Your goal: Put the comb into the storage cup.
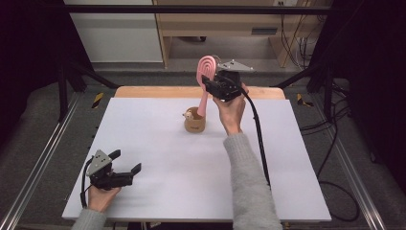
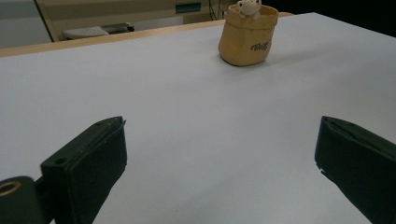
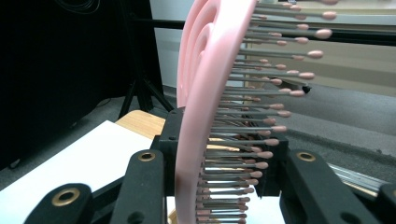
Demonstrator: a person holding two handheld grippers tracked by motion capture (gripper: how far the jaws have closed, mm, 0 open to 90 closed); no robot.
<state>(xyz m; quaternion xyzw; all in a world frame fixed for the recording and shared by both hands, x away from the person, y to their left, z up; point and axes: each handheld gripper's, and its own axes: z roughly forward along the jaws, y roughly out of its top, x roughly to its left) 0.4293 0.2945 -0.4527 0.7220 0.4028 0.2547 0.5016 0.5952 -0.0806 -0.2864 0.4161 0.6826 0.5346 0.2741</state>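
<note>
Broadly, the white table (image 1: 158, 158) takes up most of the high view, its far edge backed by a strip of bare wood (image 1: 158, 92) and its sides flanked by metal rails (image 1: 38, 158) on the grey floor. Most of its surface lies bare: a wide stretch on the left, another on the right, and open room along the near edge between the two forearms.

The right gripper (image 1: 216, 85) is held high over the far middle of the table, above the wooden strip, with the grey-sleeved forearm (image 1: 249, 182) running back across the table towards the near edge. Its jaws are clamped on the head of a pink hairbrush (image 1: 207, 72); in the right gripper view the brush (image 3: 205, 116) stands upright between them, bristles pointing to that view's right. The brush handle hangs down towards a small tan pouch (image 1: 195, 123), and its lower end sits at or inside the pouch's mouth; I cannot tell whether they touch.

The left gripper (image 1: 125, 163) rests low at the near left corner, well apart from the pouch, close to the table's front and left edges. Its jaws stand wide with only bare table between them, as the left gripper view shows.

The pouch (image 2: 246, 39) stands upright just short of the far edge, with a small pale toy figure (image 2: 247, 6) peeking over its rim.
</note>
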